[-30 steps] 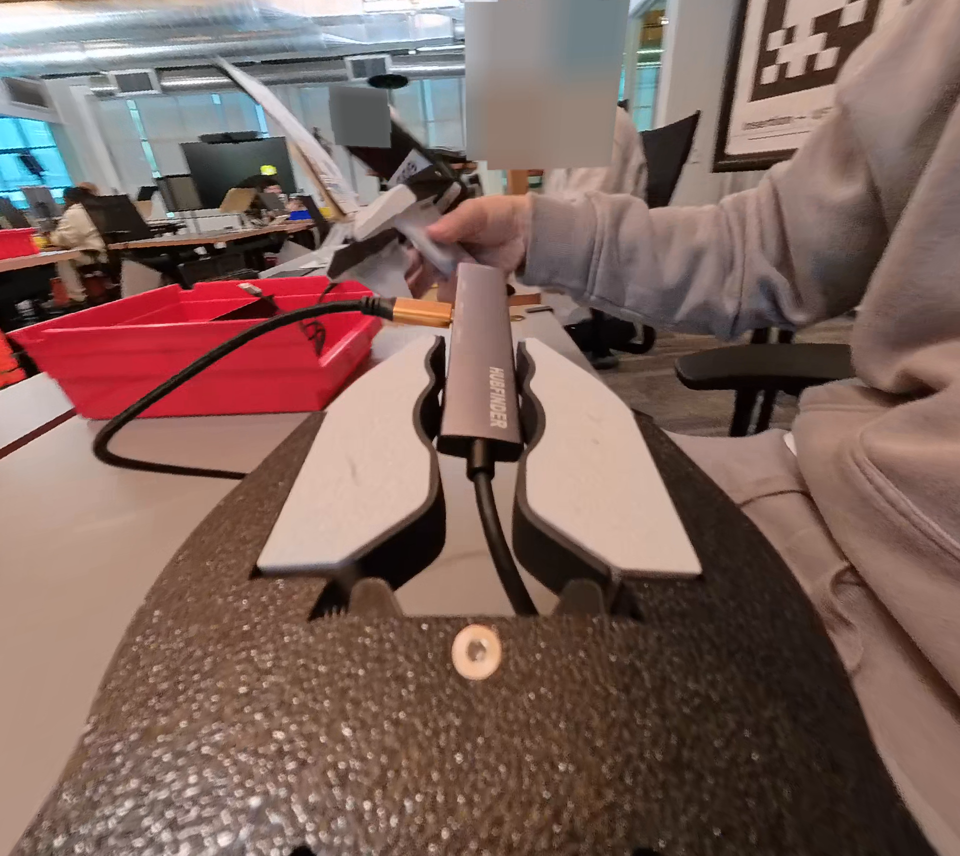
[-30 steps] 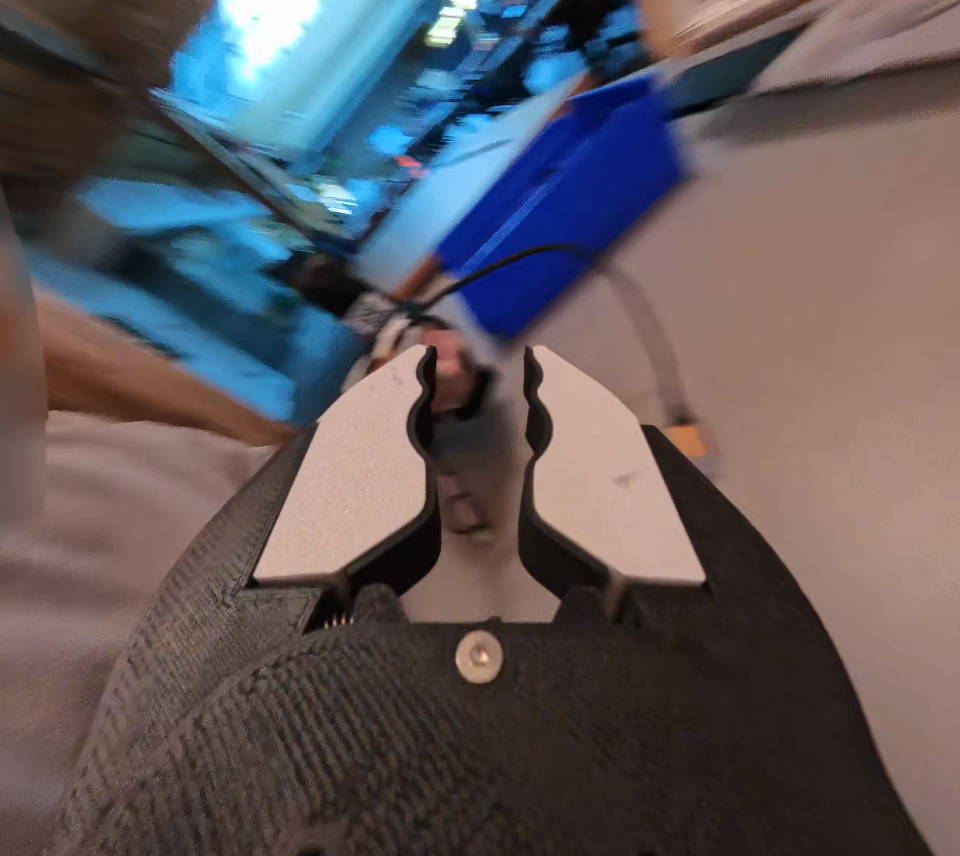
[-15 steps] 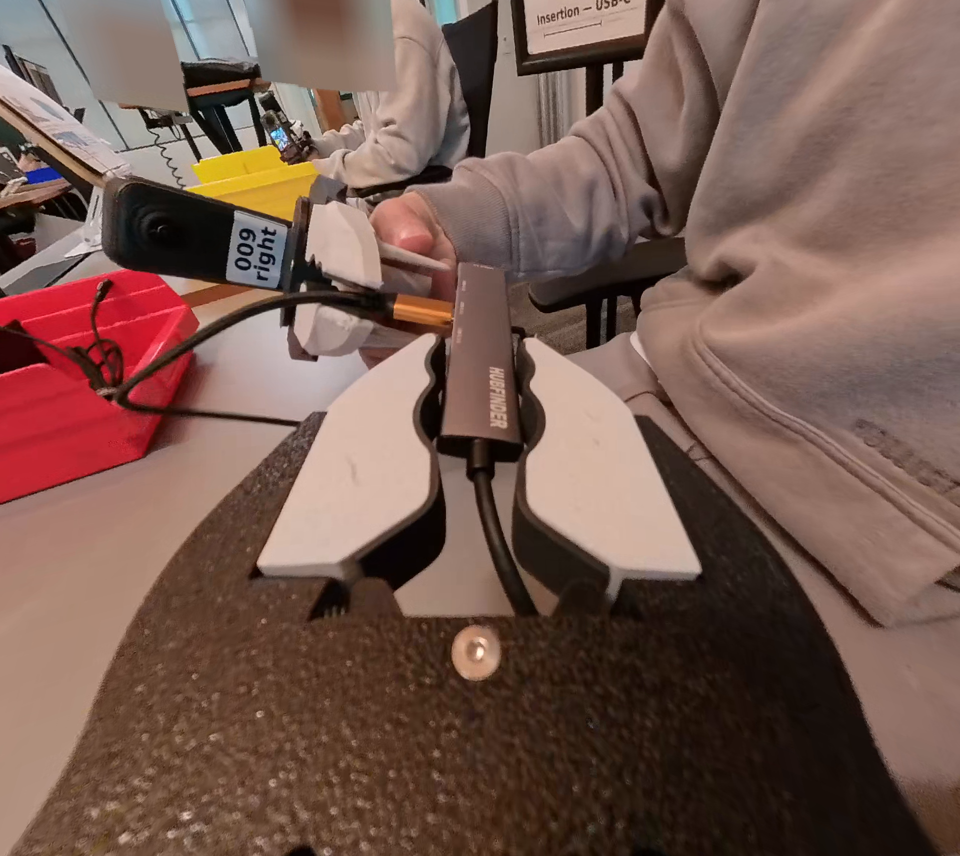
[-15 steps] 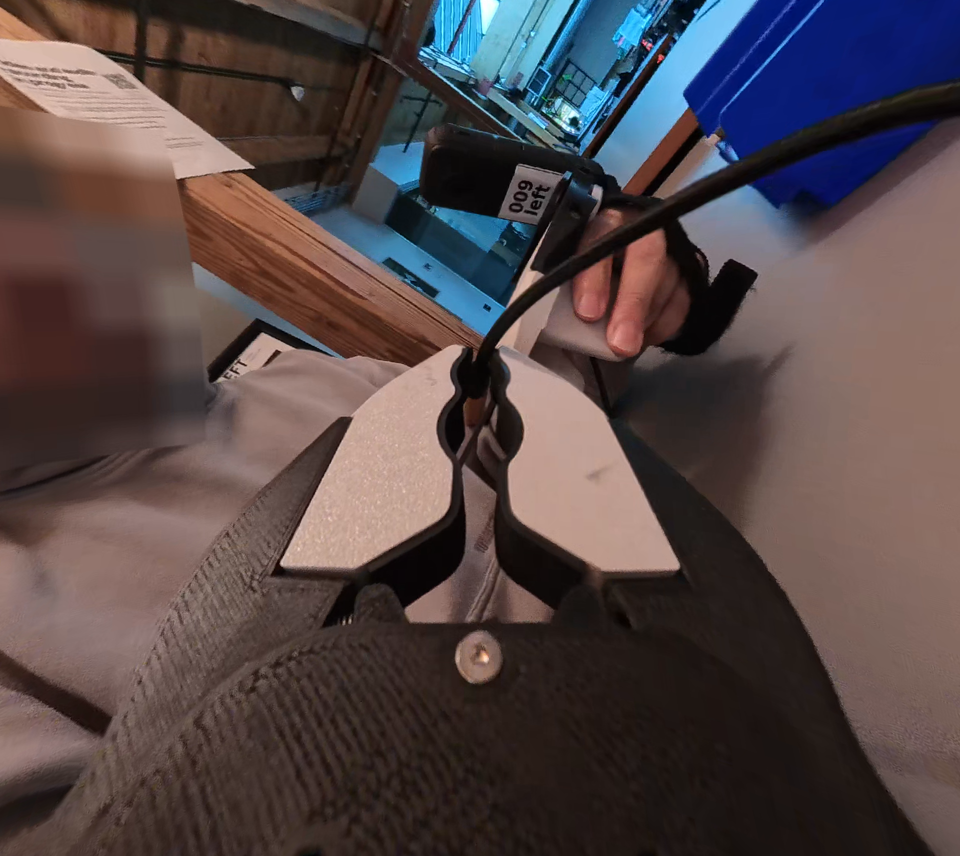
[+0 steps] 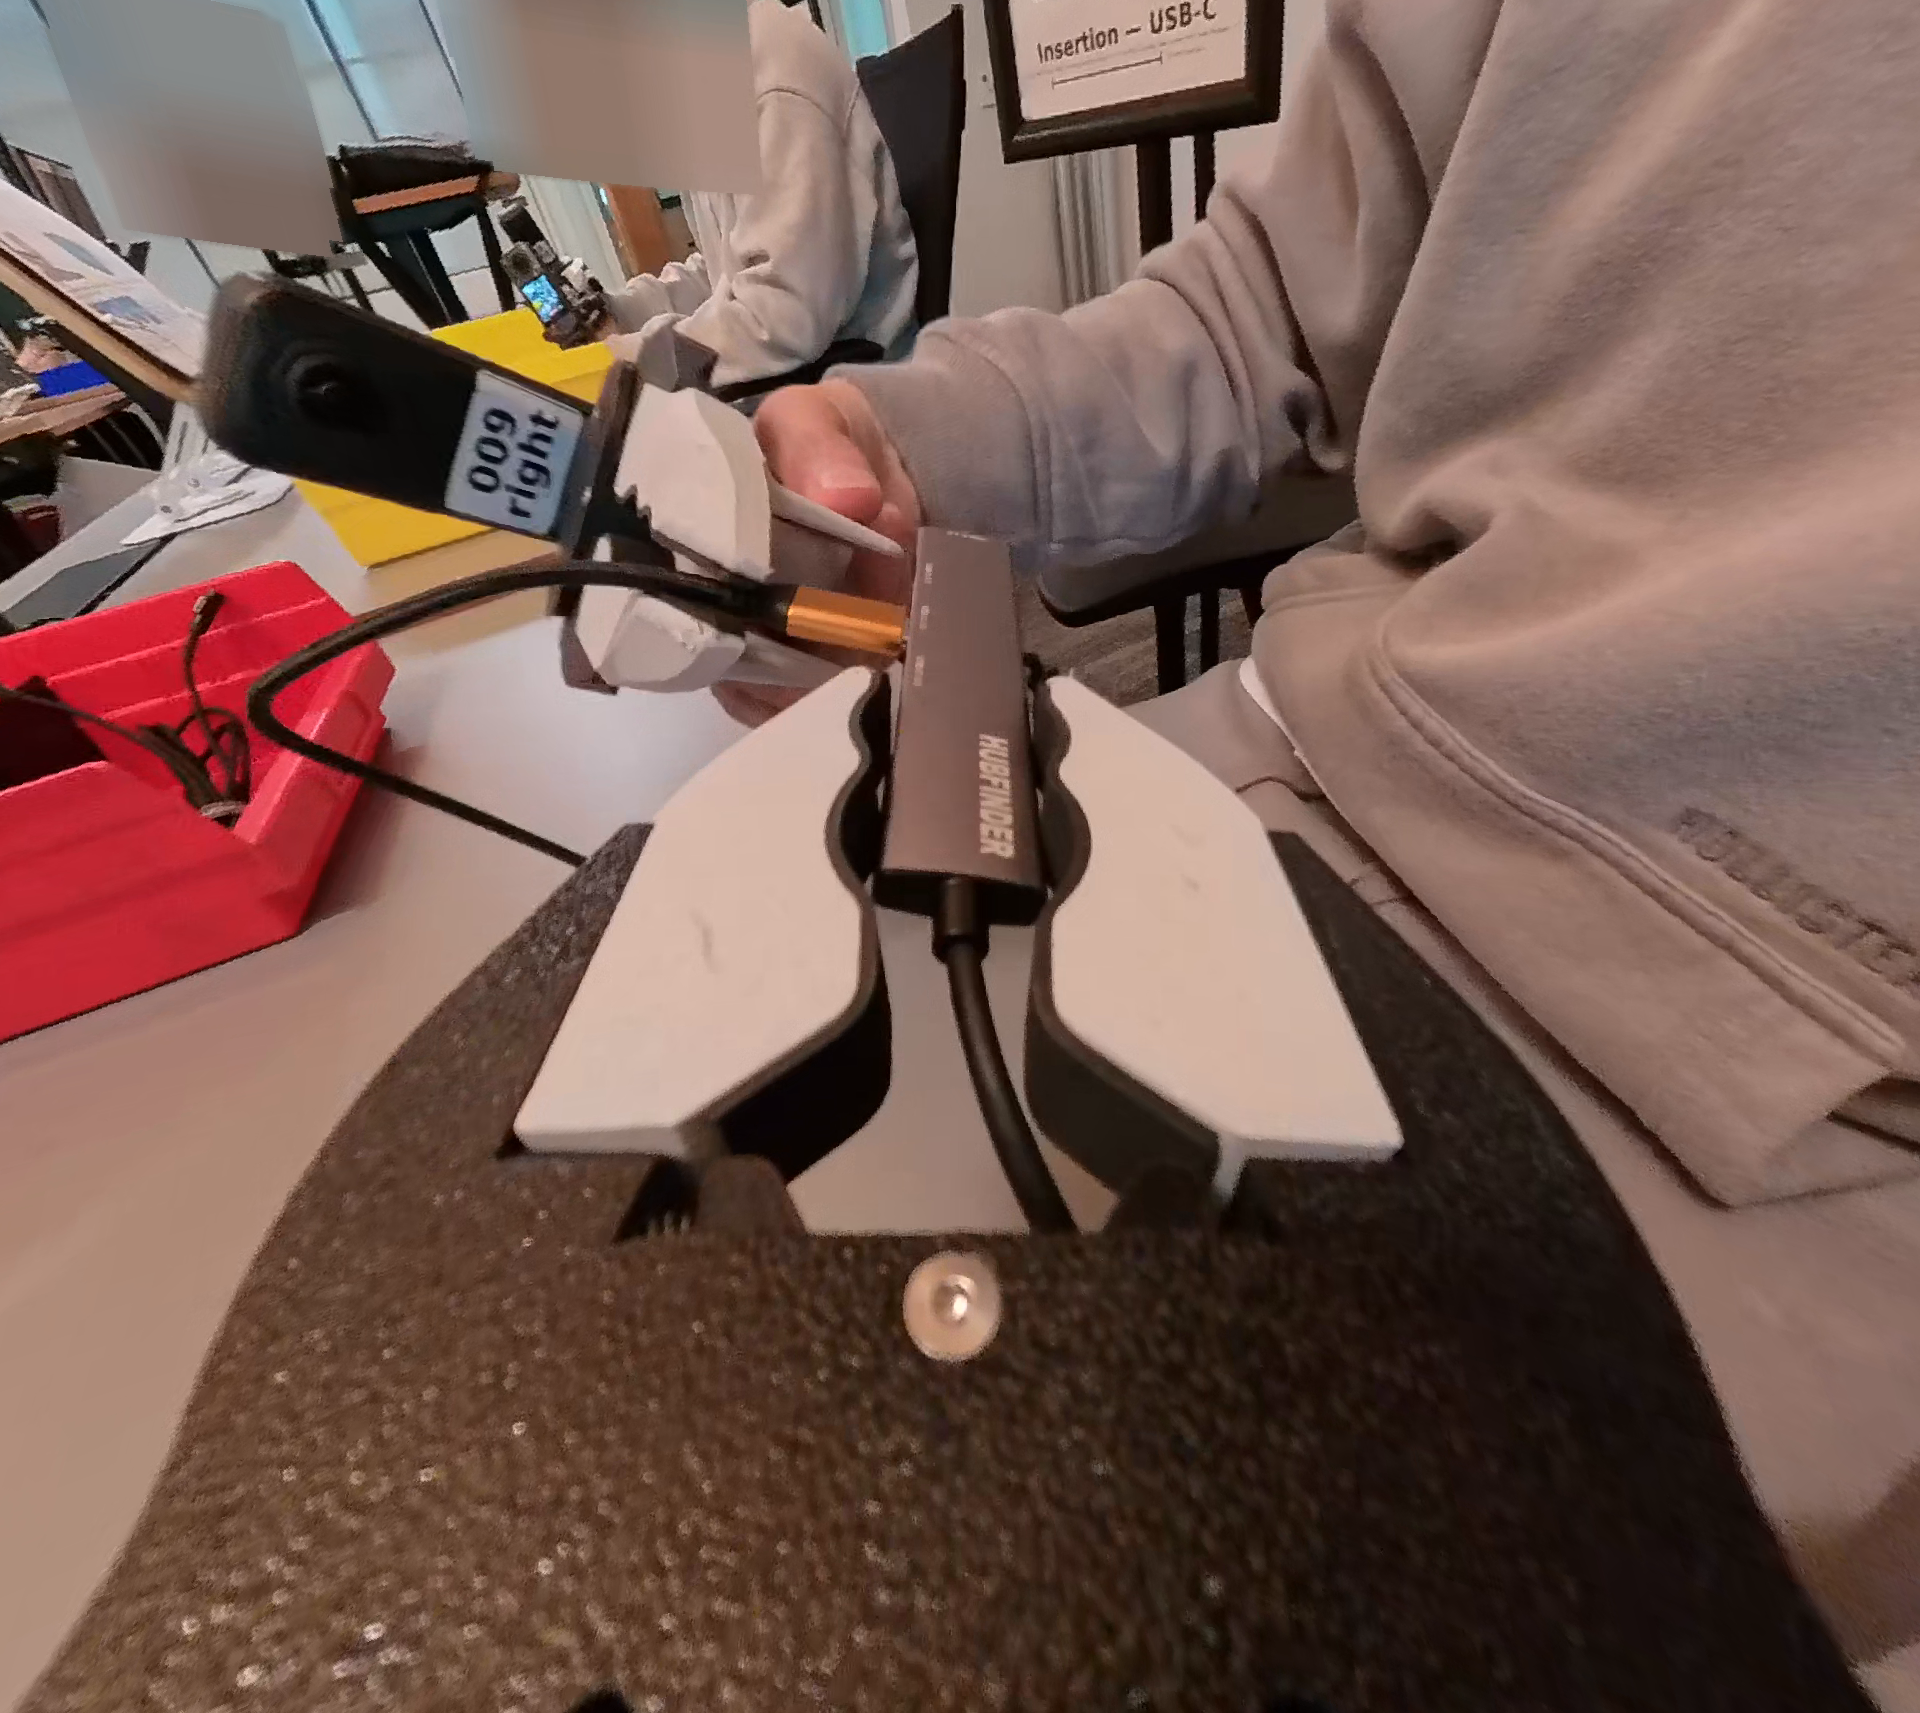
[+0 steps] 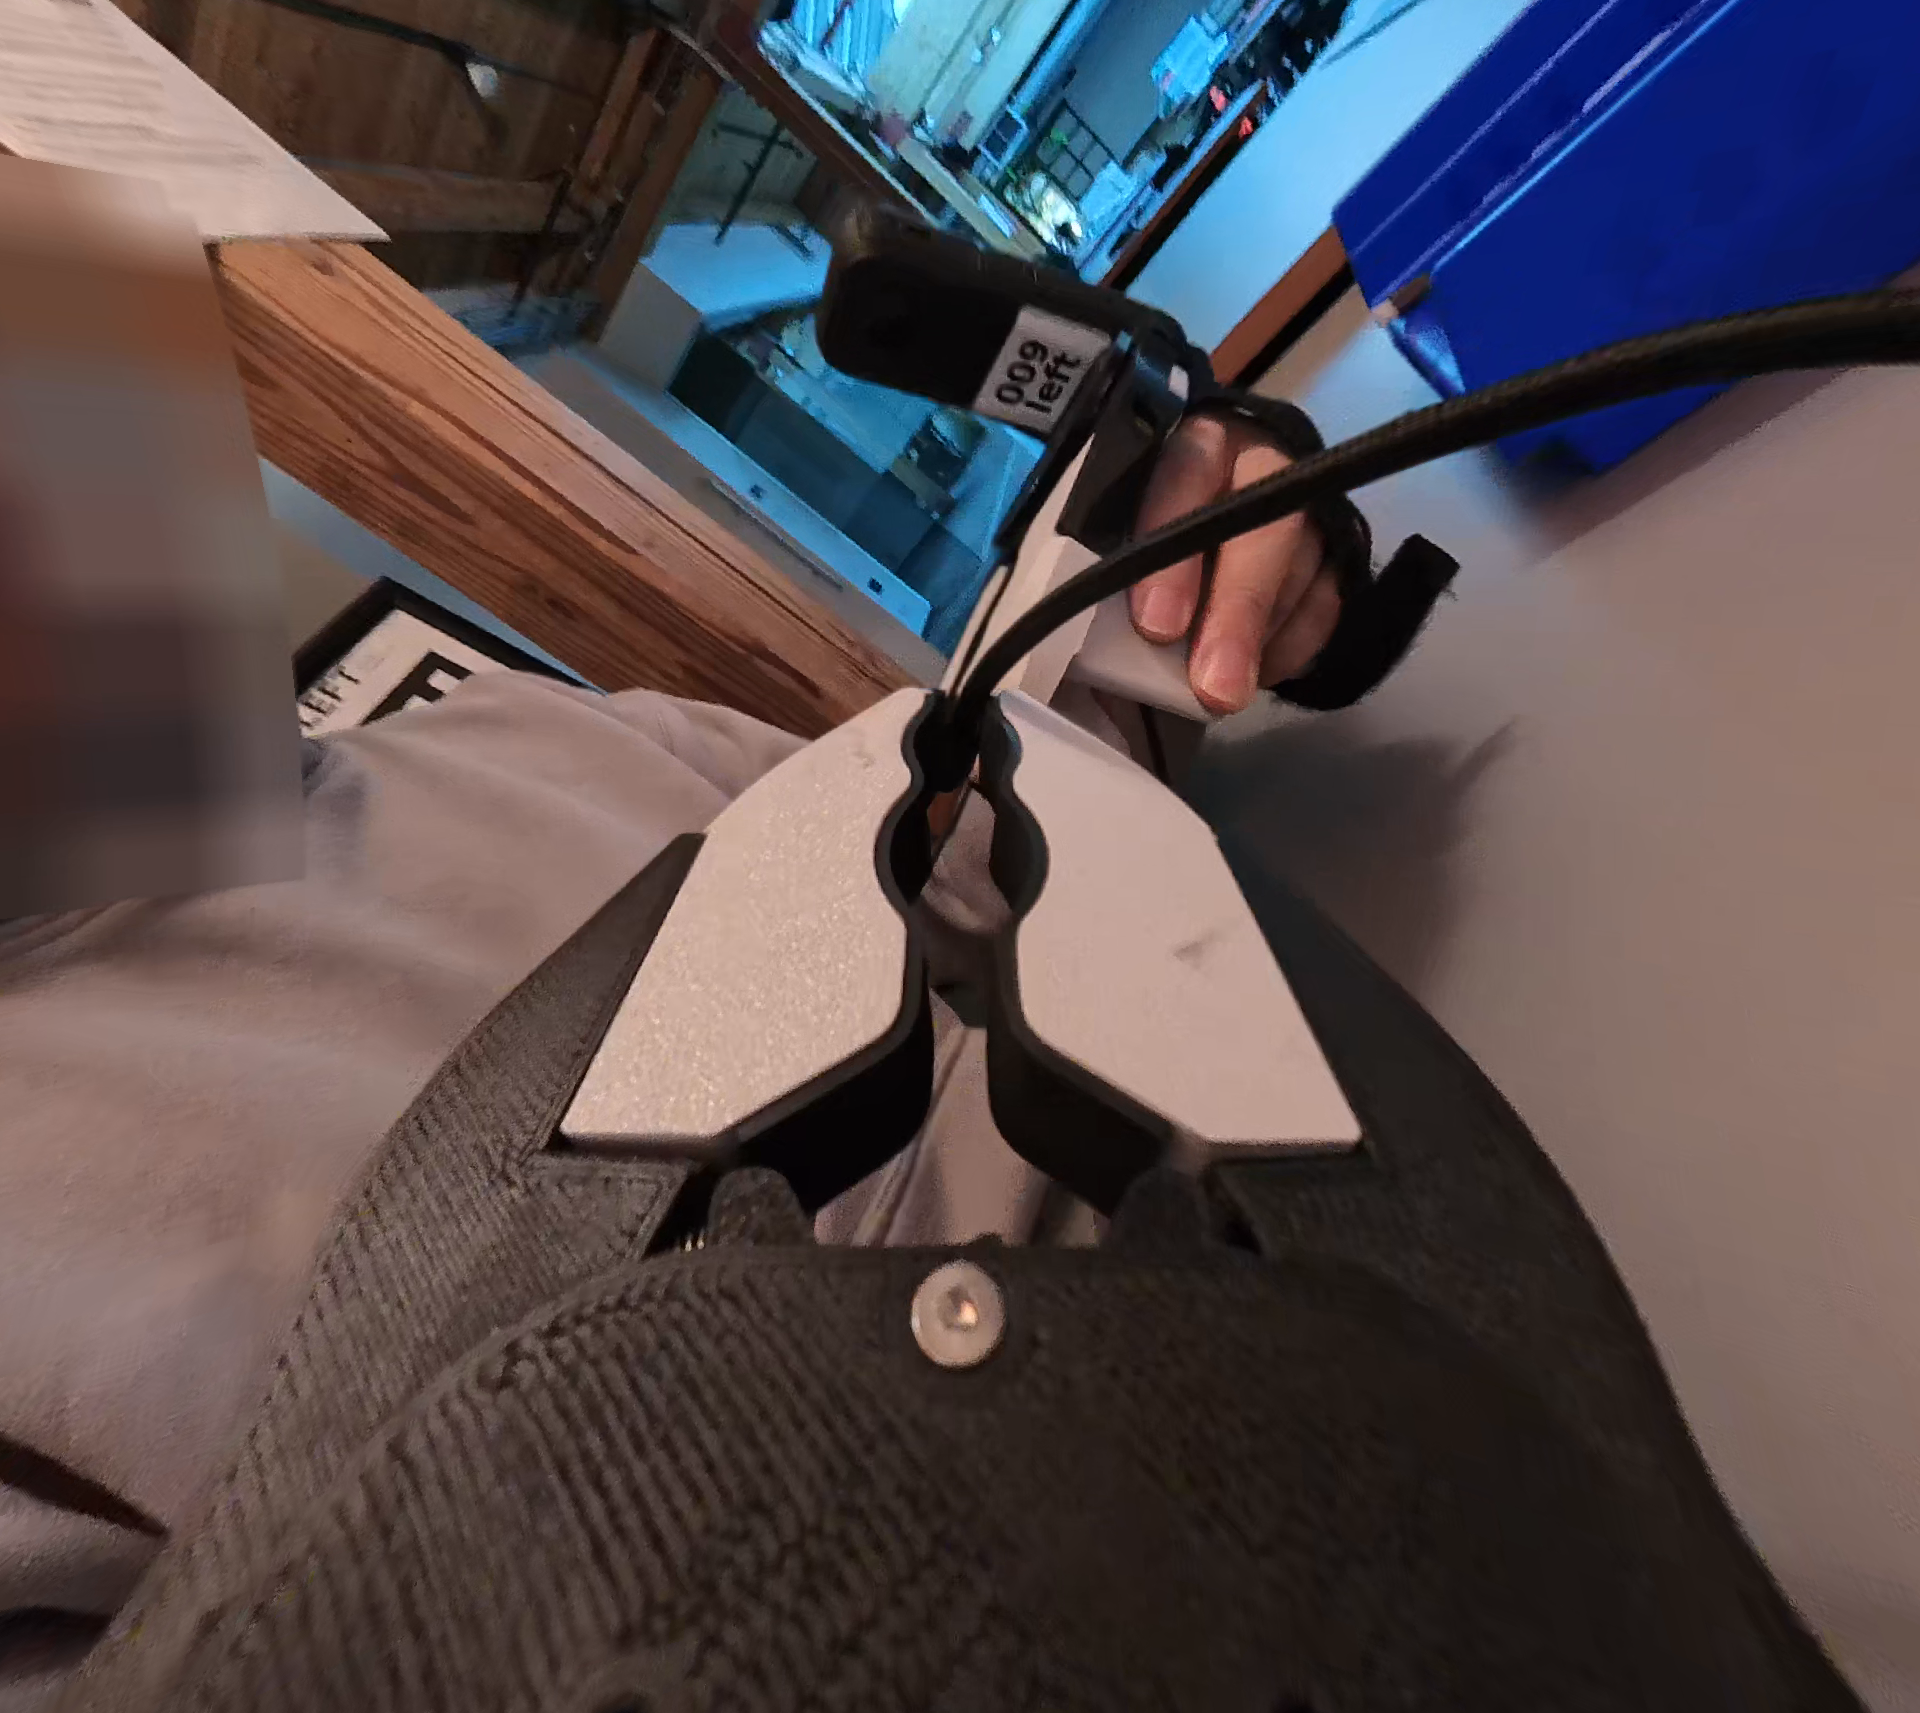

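The left tongs are closed on a slim dark grey USB hub, clamped across its long sides so that it points toward twelve o'clock in the left wrist view, above the pale grey tabletop and near the person's grey sweatshirt. The hub's own short black lead runs back between the fingers toward six o'clock. The right tongs are nearly closed, pinching a black braided cable just behind its copper-coloured plug; seen from the left wrist view, that plug meets the hub's side at about ten o'clock, though how deeply it sits cannot be told. The hub looks light, rigid and smooth-sided, so a hold across its flat flanks, as here, seems soundest. The cable looks springy and likely to tug sideways, so the stiff plug collar is the better place to take it. At nine o'clock a red bin rests on the tabletop with a tangle of thin dark cables inside. A yellow bin stands beyond, contents hidden. In the right wrist view a blue bin sits at two o'clock, its contents also unseen.
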`<state>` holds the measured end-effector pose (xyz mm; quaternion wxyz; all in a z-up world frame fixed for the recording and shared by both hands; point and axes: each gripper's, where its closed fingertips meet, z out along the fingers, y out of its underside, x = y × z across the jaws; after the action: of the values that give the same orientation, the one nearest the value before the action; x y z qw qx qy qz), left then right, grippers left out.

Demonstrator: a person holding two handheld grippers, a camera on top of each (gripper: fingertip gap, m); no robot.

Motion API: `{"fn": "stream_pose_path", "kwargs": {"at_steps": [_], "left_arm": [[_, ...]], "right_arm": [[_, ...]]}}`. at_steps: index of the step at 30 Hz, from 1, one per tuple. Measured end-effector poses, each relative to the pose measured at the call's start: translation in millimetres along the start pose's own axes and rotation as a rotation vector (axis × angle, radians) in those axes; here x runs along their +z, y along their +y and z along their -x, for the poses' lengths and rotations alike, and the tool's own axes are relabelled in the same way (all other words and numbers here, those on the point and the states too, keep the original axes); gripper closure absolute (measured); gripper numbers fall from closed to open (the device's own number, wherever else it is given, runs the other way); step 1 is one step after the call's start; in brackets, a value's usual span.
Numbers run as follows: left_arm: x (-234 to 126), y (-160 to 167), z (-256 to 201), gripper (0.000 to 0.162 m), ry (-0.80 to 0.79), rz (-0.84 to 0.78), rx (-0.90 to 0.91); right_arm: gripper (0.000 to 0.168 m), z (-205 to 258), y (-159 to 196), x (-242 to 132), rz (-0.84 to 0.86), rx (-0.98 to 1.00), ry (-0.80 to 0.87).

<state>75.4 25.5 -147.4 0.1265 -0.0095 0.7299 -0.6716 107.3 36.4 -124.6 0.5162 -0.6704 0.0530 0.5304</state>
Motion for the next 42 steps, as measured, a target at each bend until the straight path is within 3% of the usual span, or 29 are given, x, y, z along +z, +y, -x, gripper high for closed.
{"fn": "stream_pose_path", "kwargs": {"at_steps": [9,15,20,22,26,28,32,36,37,38,39,42], "left_arm": [[0,2,-3,0.136,0.036,-0.025,-0.011],[-3,5,-2,0.136,0.047,-0.036,-0.04],[-3,11,1,0.136,0.035,-0.032,-0.062],[-1,12,1,0.136,0.044,-0.035,-0.061],[2,18,-2,0.136,0.059,0.0,-0.065],[0,16,9,0.133,-0.018,0.012,-0.057],[-22,-5,63,0.092,-0.46,0.03,0.06],[-66,-34,100,0.097,-0.921,0.131,0.159],[-78,-40,108,0.103,-1.04,0.153,0.132],[-82,-43,111,0.122,-1.106,0.157,0.072],[-77,-40,111,0.132,-1.103,0.148,-0.032],[-32,-16,102,0.111,-0.862,0.078,-0.435]], "right_arm": [[0.154,-6,26,-15,0.218,0.205,0.01],[0.145,-1,43,1,0.204,0.281,-0.049],[0.15,-7,22,2,-0.019,0.208,-0.031],[0.161,-11,25,1,-0.035,0.22,-0.042],[0.161,-13,32,-1,-0.01,0.122,-0.014],[0.161,-13,21,-4,-0.088,0.071,0.009],[0.161,-12,-13,-20,-0.337,-0.066,0.064],[0.162,-16,-47,-52,-0.678,-0.076,0.096],[0.161,-19,-52,-60,-0.754,-0.06,0.099],[0.162,-22,-56,-65,-0.806,-0.047,0.097],[0.162,-23,-58,-69,-0.843,-0.048,0.087],[0.161,-18,-66,-77,-0.941,-0.074,0.066]]}}
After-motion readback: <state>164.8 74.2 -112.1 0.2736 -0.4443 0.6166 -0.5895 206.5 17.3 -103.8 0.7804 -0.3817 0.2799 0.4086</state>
